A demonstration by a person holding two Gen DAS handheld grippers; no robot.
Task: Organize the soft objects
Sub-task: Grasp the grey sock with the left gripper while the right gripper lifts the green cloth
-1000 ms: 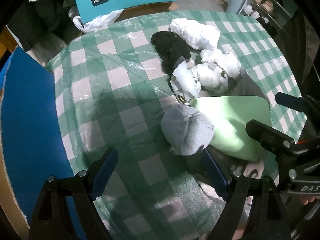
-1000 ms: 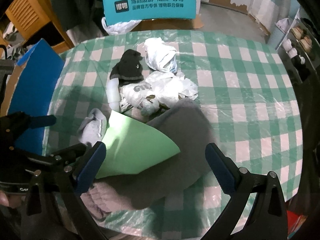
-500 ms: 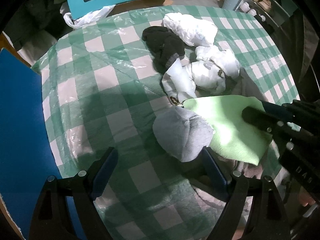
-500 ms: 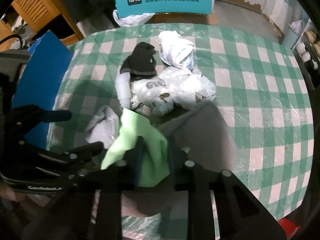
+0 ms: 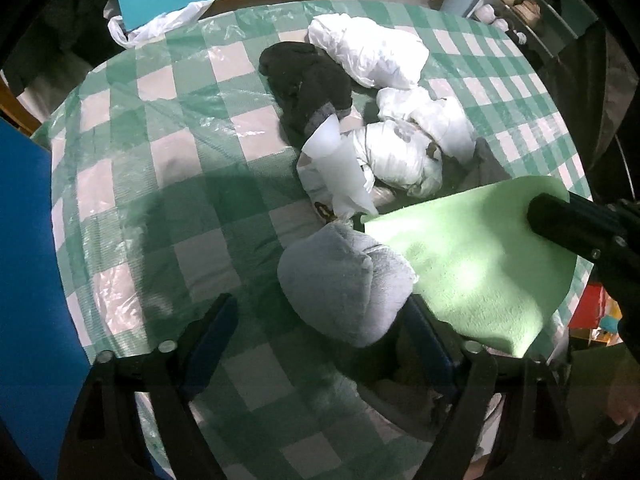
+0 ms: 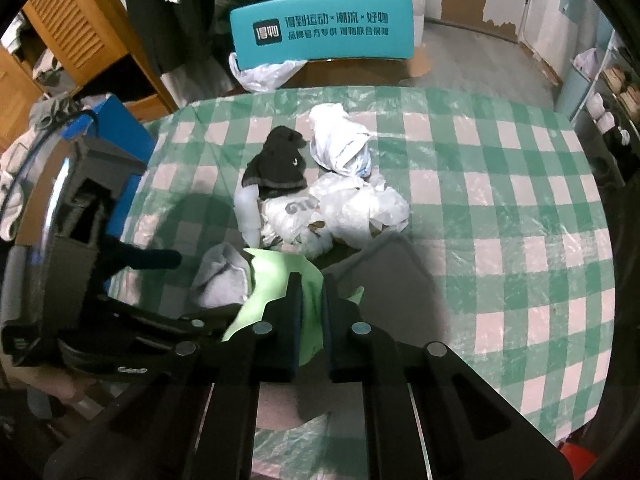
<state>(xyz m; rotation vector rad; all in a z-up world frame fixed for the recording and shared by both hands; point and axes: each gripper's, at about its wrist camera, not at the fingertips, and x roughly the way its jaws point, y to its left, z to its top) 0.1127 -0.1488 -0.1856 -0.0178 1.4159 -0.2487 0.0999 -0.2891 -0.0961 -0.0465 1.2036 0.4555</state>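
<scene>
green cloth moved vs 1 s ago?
Yes. The right gripper has shut on the green cloth and lifted its right edge, which has risen clear of the dark grey garment on the checked table.

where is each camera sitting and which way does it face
Left wrist: sits on the left tongs, looking steeply down at the checked table; its own closing fingers flank a grey sock, not pressing it, and the right tongs enter at right.
Right wrist: sits on the right tongs, looking down across the table to a teal chair; its fingers are shut on the green cloth, with the left tongs at left.
Shared: green cloth, grey sock, black sock, white bags.
</scene>
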